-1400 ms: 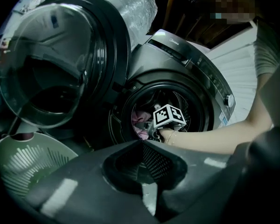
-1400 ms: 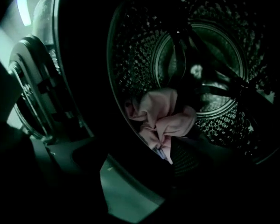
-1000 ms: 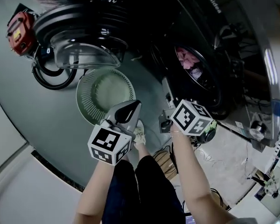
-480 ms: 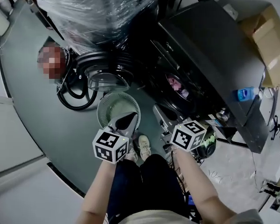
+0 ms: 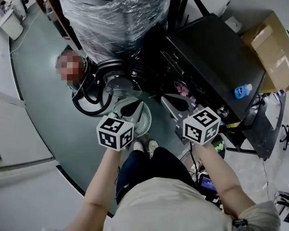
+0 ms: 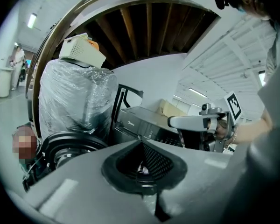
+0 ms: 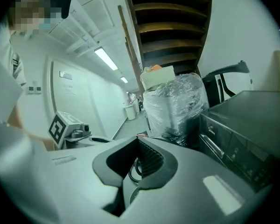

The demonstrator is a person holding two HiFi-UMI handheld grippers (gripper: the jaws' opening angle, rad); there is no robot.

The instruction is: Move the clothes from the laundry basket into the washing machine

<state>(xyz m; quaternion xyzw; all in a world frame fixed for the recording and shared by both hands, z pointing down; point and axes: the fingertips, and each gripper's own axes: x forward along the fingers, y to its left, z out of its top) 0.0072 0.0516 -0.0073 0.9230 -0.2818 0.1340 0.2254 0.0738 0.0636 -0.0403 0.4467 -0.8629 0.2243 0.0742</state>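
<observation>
Two tools are held closed and empty at lower centre: the left tool [image 5: 129, 109] over the round pale-green plastic laundry basket [image 5: 143, 123], the right tool [image 5: 165, 100] near the black washing machine [image 5: 216, 64], where pink clothes [image 5: 182, 88] are seen.

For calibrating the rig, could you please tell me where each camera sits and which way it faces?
Head view: on the person's head, facing steeply down at the basket, washer and bundle; shows arms, legs, left gripper, right gripper.
Left gripper view: on the left gripper, facing washer and bundle; own jaws, plus right gripper.
Right gripper view: on the right gripper, facing the same; own jaws, plus left gripper.
Shared: washer and bundle, in all three.
</observation>
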